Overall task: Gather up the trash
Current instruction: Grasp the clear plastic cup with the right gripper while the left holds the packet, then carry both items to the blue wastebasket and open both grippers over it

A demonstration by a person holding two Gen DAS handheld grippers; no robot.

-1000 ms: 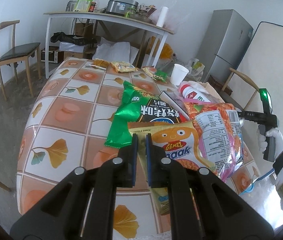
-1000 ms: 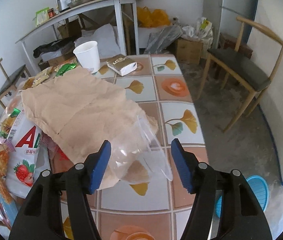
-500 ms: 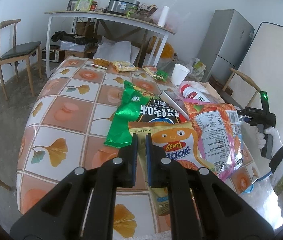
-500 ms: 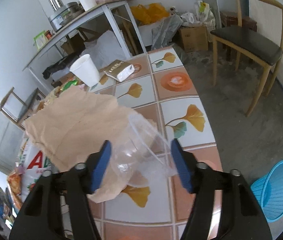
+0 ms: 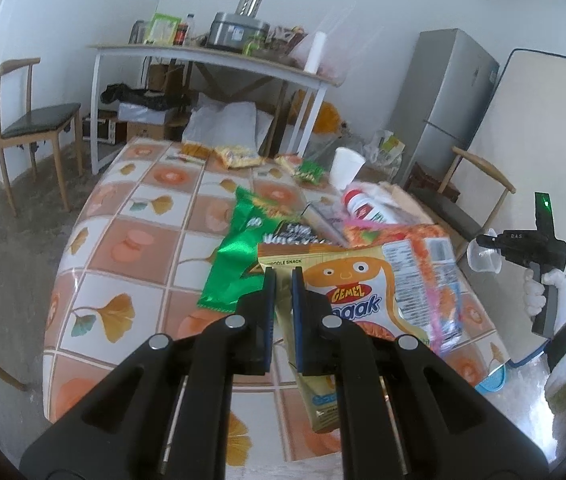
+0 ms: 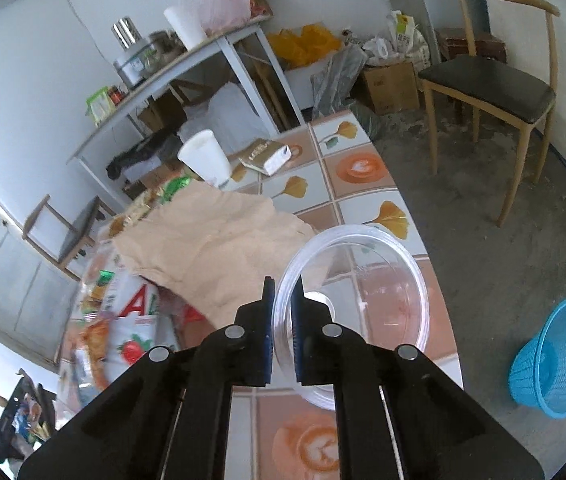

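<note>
Left gripper (image 5: 281, 276) is clamped on the edge of a yellow noodle snack packet (image 5: 347, 296), held just above the tiled table (image 5: 123, 240). Behind it lie a green chip bag (image 5: 239, 256) & an orange noodle pack (image 5: 415, 264).

Right gripper (image 6: 281, 288) has just been closing; its jaws now pinch the rim of a clear plastic cup (image 6: 363, 288), w/ the cup's mouth facing the camera. Beside it: a brown paper bag (image 6: 219, 248), and a white cup (image 6: 205, 158) farther back. A blue basket (image 6: 559, 356) sits on the floor to the right.
</note>
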